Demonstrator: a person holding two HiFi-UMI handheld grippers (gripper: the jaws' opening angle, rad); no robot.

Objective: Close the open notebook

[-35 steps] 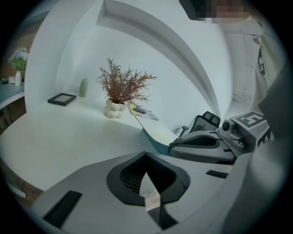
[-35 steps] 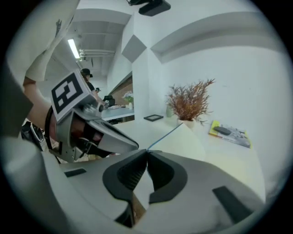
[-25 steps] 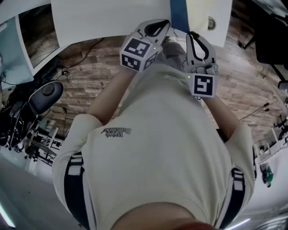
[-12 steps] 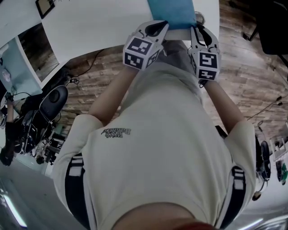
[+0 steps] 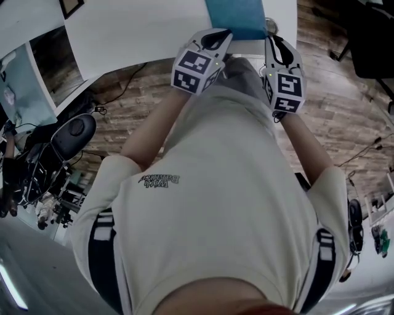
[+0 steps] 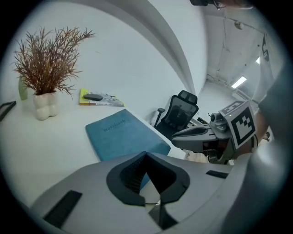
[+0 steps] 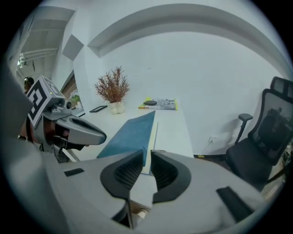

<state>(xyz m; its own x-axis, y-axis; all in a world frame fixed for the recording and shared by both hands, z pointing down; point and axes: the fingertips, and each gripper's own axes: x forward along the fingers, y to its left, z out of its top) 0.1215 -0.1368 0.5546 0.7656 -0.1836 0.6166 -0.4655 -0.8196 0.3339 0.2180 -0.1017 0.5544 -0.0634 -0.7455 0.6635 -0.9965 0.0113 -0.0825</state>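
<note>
The teal notebook [image 6: 121, 135] lies closed and flat near the white table's front edge; its cover [image 5: 237, 15] shows at the top of the head view. My left gripper [image 6: 146, 154] hovers just short of its near corner, tips together, nothing held; it [image 5: 217, 37] sits at the notebook's left. My right gripper [image 7: 147, 155] has just been closing its jaws, but a narrow gap remains. The notebook's [image 7: 130, 132] near edge, teal cover over cream pages, shows in that gap; no pad visibly presses it. The right gripper [image 5: 275, 40] sits at the notebook's right.
A dried plant in a white vase [image 6: 43, 105] and a yellow book [image 6: 98, 98] stand farther back on the table [image 5: 135, 31]. A black office chair [image 7: 265, 151] stands off the table's end. Another chair [image 5: 68, 132] and cables are on the wooden floor.
Both grippers moved toward the table edge, the right one farther. The blue of the notebook went from a narrow strip to a broad cover in the head view.
</note>
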